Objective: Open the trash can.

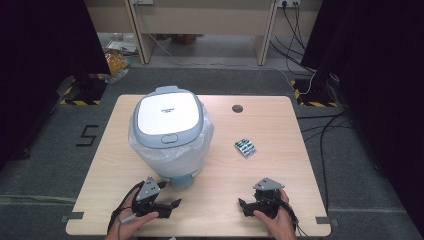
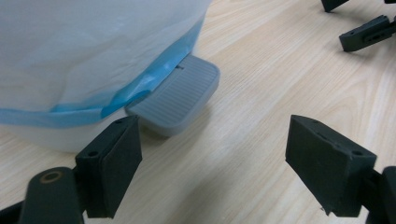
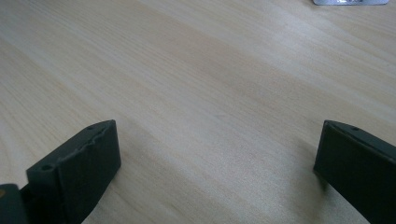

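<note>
Two hand-held grippers rest low over the near edge of a light wooden table (image 1: 260, 130), each with its jaws spread wide and nothing between them. Left gripper (image 1: 165, 206), held by the person's left hand (image 1: 131, 220), sits just in front of a white pedal bin (image 1: 169, 132); right gripper (image 1: 248, 206), in the right hand (image 1: 278, 221), lies well apart from it, with bare tabletop between the two. From above, the bin stands left of centre, lid closed, a translucent liner bag (image 1: 200, 145) folded over its rim, and a small blister pack (image 1: 245, 147) lies to its right, beyond the right gripper, with open wood all round it. Left gripper view adds the bin's ribbed grey foot pedal (image 2: 180, 93) projecting toward the jaws and a blue band (image 2: 140, 88) along the liner's lower edge. Right gripper view (image 3: 217, 172) gives mostly clear wood grain, the blister pack's edge (image 3: 350, 2) just entering at top.
</note>
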Tool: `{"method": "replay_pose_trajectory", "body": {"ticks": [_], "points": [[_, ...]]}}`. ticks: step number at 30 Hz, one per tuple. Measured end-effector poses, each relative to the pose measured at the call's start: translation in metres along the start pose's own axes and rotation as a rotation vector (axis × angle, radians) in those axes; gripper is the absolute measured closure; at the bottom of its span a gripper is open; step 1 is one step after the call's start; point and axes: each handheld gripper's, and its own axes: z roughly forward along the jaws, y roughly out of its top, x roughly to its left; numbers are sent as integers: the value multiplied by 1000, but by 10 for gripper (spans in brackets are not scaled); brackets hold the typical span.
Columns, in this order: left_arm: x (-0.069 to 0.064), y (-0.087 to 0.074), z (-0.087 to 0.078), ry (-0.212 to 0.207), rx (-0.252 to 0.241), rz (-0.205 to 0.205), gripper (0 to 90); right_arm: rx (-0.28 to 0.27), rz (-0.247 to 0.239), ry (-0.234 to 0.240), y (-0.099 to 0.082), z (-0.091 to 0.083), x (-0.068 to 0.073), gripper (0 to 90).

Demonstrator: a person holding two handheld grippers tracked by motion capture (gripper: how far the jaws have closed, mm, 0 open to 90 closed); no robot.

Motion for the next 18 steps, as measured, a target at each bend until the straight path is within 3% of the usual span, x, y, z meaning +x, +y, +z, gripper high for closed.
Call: {"method": "replay_pose_trajectory", "body": {"ticks": [5,18], "points": [[-11,5,8,-27,-8,31,185,-1,1,-2,0,0,0,6],[-21,7,29,-36,-4,58,189,0,4,-2,0,0,0,6]]}}
